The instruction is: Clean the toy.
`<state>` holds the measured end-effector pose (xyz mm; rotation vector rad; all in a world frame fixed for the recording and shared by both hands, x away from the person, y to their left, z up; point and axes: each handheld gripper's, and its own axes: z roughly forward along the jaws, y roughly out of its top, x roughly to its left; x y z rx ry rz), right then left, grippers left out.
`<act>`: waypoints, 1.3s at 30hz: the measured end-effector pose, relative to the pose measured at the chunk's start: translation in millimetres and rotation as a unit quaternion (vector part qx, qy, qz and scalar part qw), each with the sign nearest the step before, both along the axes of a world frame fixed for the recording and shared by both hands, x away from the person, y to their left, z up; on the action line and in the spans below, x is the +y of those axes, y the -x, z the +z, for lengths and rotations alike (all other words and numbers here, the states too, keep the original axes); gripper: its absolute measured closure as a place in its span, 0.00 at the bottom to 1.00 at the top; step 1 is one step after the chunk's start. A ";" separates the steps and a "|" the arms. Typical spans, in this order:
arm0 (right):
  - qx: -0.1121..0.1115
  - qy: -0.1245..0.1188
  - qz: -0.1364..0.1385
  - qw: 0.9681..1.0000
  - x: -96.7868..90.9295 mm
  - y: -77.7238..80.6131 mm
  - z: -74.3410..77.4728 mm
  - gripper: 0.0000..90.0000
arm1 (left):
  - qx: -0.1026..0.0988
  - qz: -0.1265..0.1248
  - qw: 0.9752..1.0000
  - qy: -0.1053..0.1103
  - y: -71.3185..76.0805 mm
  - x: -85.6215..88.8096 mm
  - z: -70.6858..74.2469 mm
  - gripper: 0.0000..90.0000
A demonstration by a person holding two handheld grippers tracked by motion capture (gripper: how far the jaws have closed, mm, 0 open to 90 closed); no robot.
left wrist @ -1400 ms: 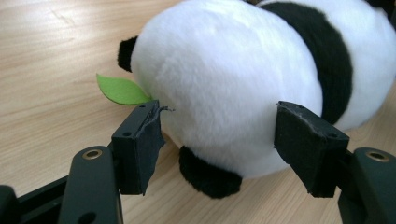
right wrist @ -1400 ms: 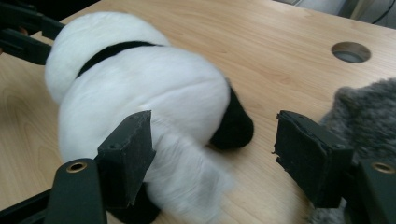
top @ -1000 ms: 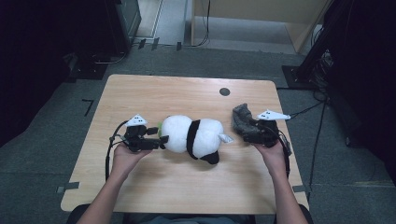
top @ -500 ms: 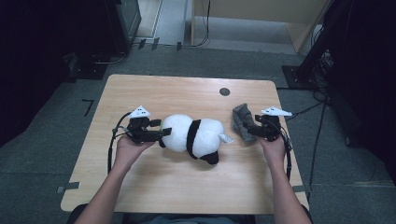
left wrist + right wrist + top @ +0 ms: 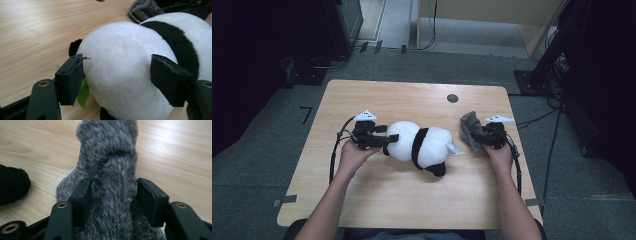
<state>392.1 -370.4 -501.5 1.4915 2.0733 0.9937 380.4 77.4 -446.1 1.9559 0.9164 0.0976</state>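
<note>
A black-and-white panda plush (image 5: pixel 422 145) lies on its side mid-table. My left gripper (image 5: pixel 386 140) reaches in from the left. In the left gripper view its jaws (image 5: pixel 117 62) straddle the panda's white rounded end (image 5: pixel 125 42); they have just been opening, and the fur between the pads looks unsqueezed. A green tag (image 5: pixel 82 93) peeks out behind the left pad. To the panda's right lies a grey fuzzy cloth (image 5: pixel 469 129). My right gripper (image 5: pixel 115 182) has just been closing, and its pads pinch a raised fold of the cloth (image 5: pixel 112 150).
The wooden table (image 5: pixel 412 205) has a dark round hole (image 5: pixel 452 98) near its far edge. A black furry part of the panda (image 5: pixel 12 186) lies close to the cloth. Cables trail from both grippers; dark furniture stands on the floor beyond.
The right gripper has sunk toward the table and moved in over the grey cloth, its jaws narrowing on the fold. The left gripper has slid a little further onto the panda.
</note>
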 end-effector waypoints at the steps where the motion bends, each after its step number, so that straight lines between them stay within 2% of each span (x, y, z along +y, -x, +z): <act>1: 0.006 -0.004 0.000 1.000 -0.3 -0.4 -1.8 0.54 | -0.004 0.000 1.000 0.001 0.5 0.4 -0.7 0.31; 6: 0.021 -0.026 -0.005 0.999 -4.3 -2.5 -9.5 0.55 | -0.006 -0.002 1.000 0.000 0.9 0.9 -1.3 0.30; 11: -0.002 -0.020 0.002 1.000 -6.1 1.0 -15.1 0.53 | 0.007 -0.012 1.000 -0.012 -1.6 2.4 -5.8 0.25; 14: -0.003 -0.031 -0.005 1.000 -7.8 1.4 -16.8 0.51 | -0.004 -0.020 0.999 -0.025 -0.6 2.9 -8.3 0.22; 15: 0.000 -0.027 -0.004 1.000 -7.4 0.8 -15.7 0.52 | -0.005 -0.023 0.999 -0.024 -0.2 3.3 -9.0 0.22; 17: 0.010 -0.020 -0.002 1.000 -6.1 -0.7 -12.8 0.58 | 0.005 -0.031 0.999 -0.019 -0.5 4.3 -11.3 0.22; 19: 0.021 -0.029 0.000 0.999 -6.6 -1.2 -10.1 0.71 | 0.020 -0.041 0.999 -0.011 -0.6 5.5 -14.5 0.27; 20: 0.024 -0.031 0.000 0.999 -7.1 -1.4 -8.7 0.74 | 0.024 -0.042 0.999 -0.011 -0.2 5.4 -15.9 0.28; 21: 0.028 -0.031 0.001 0.999 -7.5 -1.6 -6.7 0.79 | 0.031 -0.048 0.998 -0.011 0.0 5.6 -16.3 0.30; 24: 0.030 -0.022 0.001 0.999 -8.2 -0.7 1.9 0.83 | 0.031 -0.049 0.998 -0.018 1.9 4.6 -15.4 0.36; 29: 0.036 -0.041 0.003 0.999 -11.2 -0.2 15.0 0.83 | 0.036 -0.037 0.999 -0.002 4.2 5.7 -16.9 0.40; 32: 0.023 -0.048 0.005 0.999 -8.8 2.9 27.6 0.83 | 0.034 -0.030 0.999 0.006 6.6 6.5 -17.6 0.41; 35: 0.013 -0.058 0.011 0.998 -3.4 6.6 42.1 0.83 | 0.044 -0.024 0.999 0.010 7.9 7.5 -16.0 0.46; 39: 0.000 -0.076 0.022 0.997 4.8 9.2 57.7 0.83 | 0.027 -0.017 0.999 -0.004 14.6 4.6 -10.9 0.51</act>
